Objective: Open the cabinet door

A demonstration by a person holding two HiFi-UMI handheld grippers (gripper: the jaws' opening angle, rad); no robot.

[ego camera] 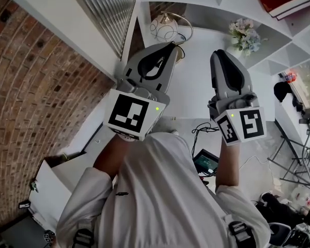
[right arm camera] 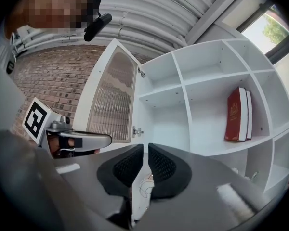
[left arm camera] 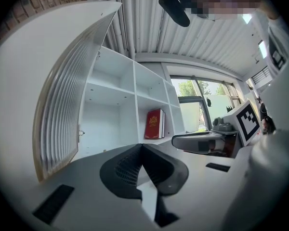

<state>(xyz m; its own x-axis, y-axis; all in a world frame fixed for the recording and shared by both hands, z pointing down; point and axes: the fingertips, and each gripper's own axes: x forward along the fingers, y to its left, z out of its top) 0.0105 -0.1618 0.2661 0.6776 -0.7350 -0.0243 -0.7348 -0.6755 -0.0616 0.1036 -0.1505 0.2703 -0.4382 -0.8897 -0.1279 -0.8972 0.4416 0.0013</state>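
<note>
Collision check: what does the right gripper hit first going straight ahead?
Probably the back wall of the open white cabinet compartment beside the ribbed-glass door. Nothing shows in between, though depth is unclear.

A red brick wall (ego camera: 31, 112) flanks the room, with a daylit window (left arm camera: 192, 100) (trees outside) under a ribbed white ceiling (left arm camera: 207, 37).

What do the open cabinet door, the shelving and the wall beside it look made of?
Cabinet door: white frame, perhaps painted wood, around a ribbed translucent panel, likely fluted glass or acrylic. Shelving: smooth matte white board, probably laminate. Wall: rough red brick, mortar joints visible.
</note>
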